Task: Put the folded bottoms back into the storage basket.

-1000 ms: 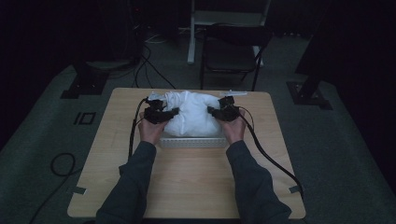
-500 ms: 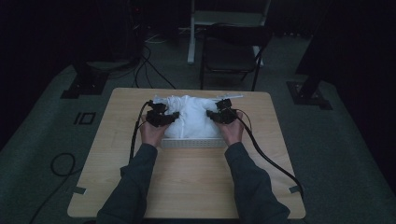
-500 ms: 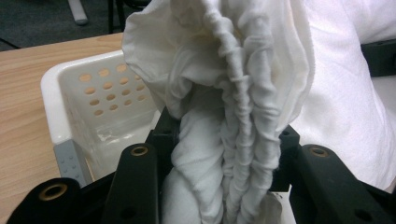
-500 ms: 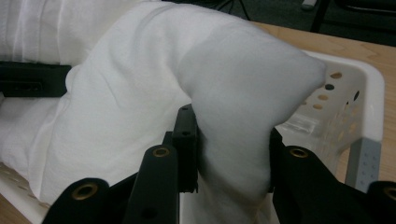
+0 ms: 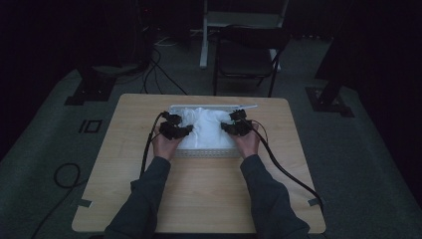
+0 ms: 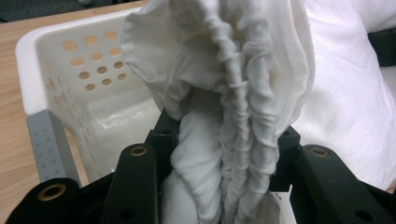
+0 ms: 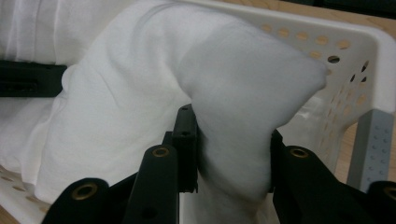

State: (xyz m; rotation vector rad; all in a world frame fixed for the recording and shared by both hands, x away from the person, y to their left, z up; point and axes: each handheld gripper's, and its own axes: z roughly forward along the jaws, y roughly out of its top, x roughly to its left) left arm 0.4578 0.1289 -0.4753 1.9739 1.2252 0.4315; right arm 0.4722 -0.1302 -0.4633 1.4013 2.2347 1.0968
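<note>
A white cloth (image 5: 206, 128) lies in a white perforated basket (image 5: 206, 153) at the middle of the wooden table. My left gripper (image 5: 185, 130) is at the cloth's left side and is shut on a gathered, wrinkled fold of the cloth (image 6: 229, 116). Over at the cloth's right side, my right gripper (image 5: 226, 127) is shut on a smooth, rounded bunch of the cloth (image 7: 243, 121). Beside each bunch rises a holed basket wall (image 6: 79, 70), (image 7: 345, 51). Both bunches fill the gaps between the jaws.
The table (image 5: 199, 209) has bare wood in front of the basket, where the person's forearms lie. Black cables (image 5: 283, 172) trail from both grippers over the table. A dark chair (image 5: 249, 55) and stands are on the floor beyond the far edge.
The cloth stood up as a tall mound between the grippers a second ago. Both grippers have come down with it, and it now sits lower and flatter inside the basket.
</note>
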